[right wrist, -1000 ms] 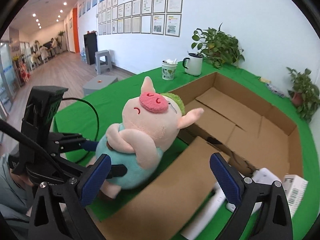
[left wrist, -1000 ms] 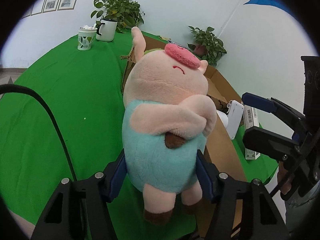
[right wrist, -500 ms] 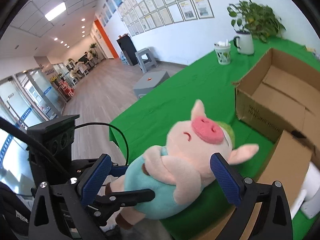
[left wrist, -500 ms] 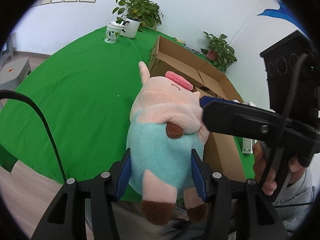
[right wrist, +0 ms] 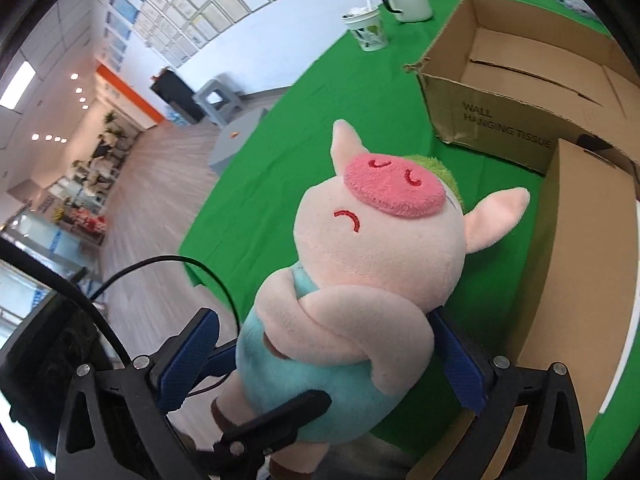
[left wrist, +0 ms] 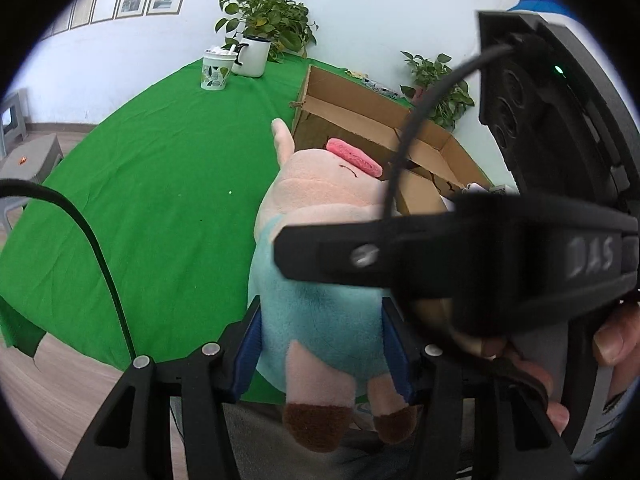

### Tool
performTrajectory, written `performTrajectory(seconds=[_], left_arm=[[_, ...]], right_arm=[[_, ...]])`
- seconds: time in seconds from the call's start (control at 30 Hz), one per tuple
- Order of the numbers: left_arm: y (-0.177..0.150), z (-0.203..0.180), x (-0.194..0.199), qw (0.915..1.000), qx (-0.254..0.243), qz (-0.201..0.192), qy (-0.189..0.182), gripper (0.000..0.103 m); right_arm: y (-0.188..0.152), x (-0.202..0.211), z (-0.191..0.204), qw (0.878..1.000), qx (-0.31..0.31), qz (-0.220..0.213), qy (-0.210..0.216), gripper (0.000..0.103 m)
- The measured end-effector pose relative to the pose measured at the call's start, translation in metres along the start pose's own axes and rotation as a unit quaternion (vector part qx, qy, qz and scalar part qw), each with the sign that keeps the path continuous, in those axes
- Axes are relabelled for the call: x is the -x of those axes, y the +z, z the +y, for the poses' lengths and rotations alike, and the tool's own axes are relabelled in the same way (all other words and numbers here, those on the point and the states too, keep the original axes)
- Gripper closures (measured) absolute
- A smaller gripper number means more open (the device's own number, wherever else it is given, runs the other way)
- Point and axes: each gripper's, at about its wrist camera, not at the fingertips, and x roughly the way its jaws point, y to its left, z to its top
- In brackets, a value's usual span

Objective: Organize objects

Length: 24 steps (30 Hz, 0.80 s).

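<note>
A plush pig (left wrist: 320,240) with a pink snout and teal body is held by its lower body in my left gripper (left wrist: 322,344), which is shut on it, off the near edge of the green table (left wrist: 160,184). In the right wrist view the pig (right wrist: 376,264) sits between the blue pads (right wrist: 188,356) of my right gripper (right wrist: 324,364), which is open around its body; the right pad touches or nearly touches it. An open cardboard box (right wrist: 520,92) stands on the table beyond the pig; it also shows in the left wrist view (left wrist: 360,120).
A patterned cup (left wrist: 216,70) and a white mug (left wrist: 252,56) stand at the far table edge near potted plants (left wrist: 264,16). A box flap (right wrist: 580,272) hangs down at the right. A grey stool (right wrist: 236,140) stands on the floor.
The pig and both grippers have drawn back from the box toward the table's near edge. My right gripper has closed in around the pig's body.
</note>
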Motion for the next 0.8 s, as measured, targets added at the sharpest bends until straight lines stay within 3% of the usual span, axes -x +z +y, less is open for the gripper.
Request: performTrajectory(seconds=[0.2,0.43,0.8], left_arm=[[0.000,-0.015,-0.003,0.9992,-0.036,-0.007,0.017,0.051],[0.002,-0.023,-0.003,0.9983,-0.045,-0.006,0.035,0.052],[0.006,-0.056,0.008,0.9949,-0.065,-0.032,0.070,0.052]], right_arm=[[-0.005,-0.015,0.006,0.998,0.001,-0.006,-0.066,0.001],[0.002,-0.008,-0.002,0.998,-0.017,-0.029,-0.048,0.016],[-0.011,0.028,-0.005,0.997,0.004,-0.073,-0.030,0.024]])
